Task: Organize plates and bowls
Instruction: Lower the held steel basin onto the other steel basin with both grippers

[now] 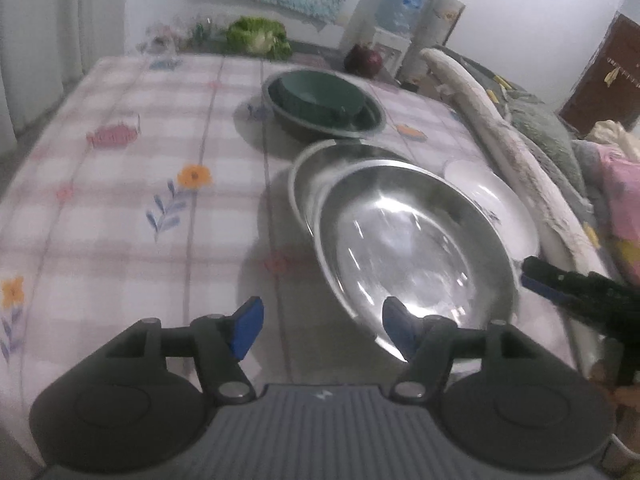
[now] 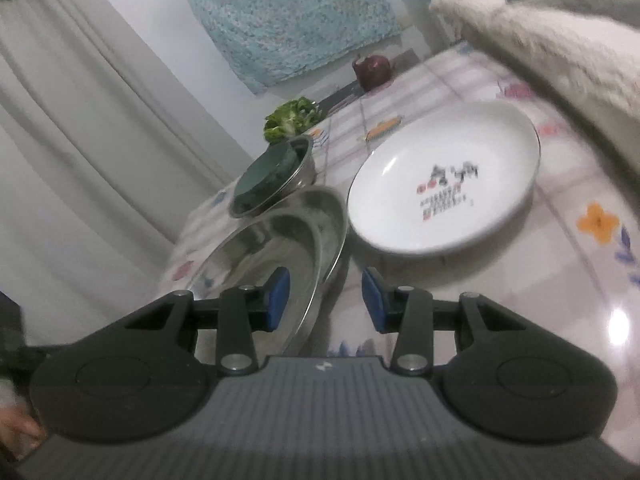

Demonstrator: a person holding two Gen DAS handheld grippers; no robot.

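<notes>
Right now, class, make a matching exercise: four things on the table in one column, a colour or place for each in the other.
1. green bowl
2. white plate
3. onion
4. steel plates

A. dark red
B. printed writing inside
C. inside a metal bowl
D. stacked, shiny

Pairs: 1-C, 2-B, 3-A, 4-D
</notes>
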